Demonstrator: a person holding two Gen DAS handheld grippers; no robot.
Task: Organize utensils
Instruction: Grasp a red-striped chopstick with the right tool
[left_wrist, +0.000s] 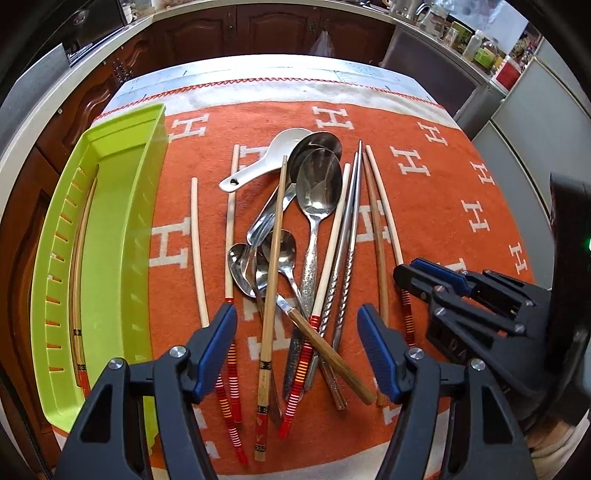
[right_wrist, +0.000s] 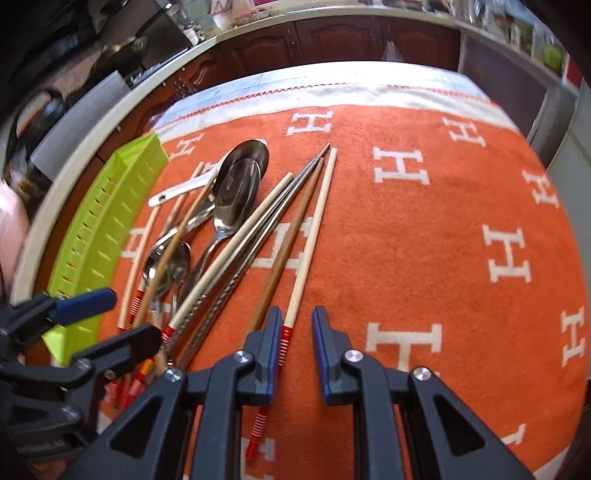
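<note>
A pile of metal spoons (left_wrist: 318, 184), a white ceramic spoon (left_wrist: 266, 155) and several chopsticks (left_wrist: 271, 258) lies on the orange cloth (left_wrist: 443, 192). A green slotted tray (left_wrist: 110, 236) stands at the left with one chopstick (left_wrist: 79, 258) in it. My left gripper (left_wrist: 297, 325) is open above the handle ends of the pile. My right gripper (right_wrist: 297, 325) is open, low over a cream chopstick with a red banded end (right_wrist: 310, 236); it also shows in the left wrist view (left_wrist: 424, 275). The pile (right_wrist: 236, 199) and tray (right_wrist: 103, 229) show in the right wrist view.
The table stands in a kitchen, with dark wood cabinets (left_wrist: 258, 29) beyond its far edge and a counter with bottles and jars (left_wrist: 476, 44) at the back right. The cloth's white border with red stitching (left_wrist: 280, 83) marks the far side.
</note>
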